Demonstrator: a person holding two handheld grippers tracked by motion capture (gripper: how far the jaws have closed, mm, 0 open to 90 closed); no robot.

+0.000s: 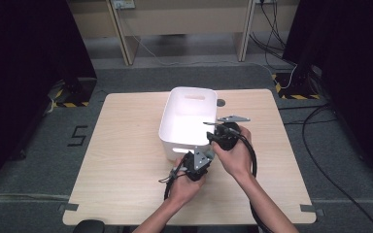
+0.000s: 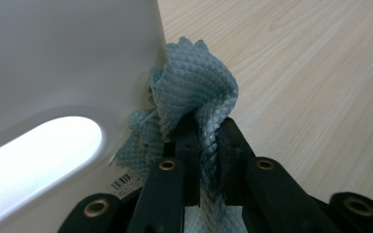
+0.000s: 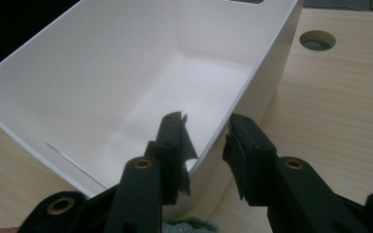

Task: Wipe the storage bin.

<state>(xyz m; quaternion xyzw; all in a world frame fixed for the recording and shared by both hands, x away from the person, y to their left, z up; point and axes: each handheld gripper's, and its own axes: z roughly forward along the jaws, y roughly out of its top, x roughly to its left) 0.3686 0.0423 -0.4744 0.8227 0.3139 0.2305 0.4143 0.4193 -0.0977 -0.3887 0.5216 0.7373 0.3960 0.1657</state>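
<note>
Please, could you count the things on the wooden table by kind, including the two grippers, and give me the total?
White plastic bin with handle slots: 1
Grey-blue textured cloth, clamped in the left gripper against the bin's outer wall: 1
Black two-jaw grippers, the left one and the right gripper straddling the bin's rim: 2
Total: 4

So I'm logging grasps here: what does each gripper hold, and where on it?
The left gripper pinches a bunched grey cloth near its middle. The right gripper straddles the white bin's rim, unclamped.

High view overhead facing forward, gripper views close, sharing white bin (image 1: pixel 187 121)
</note>
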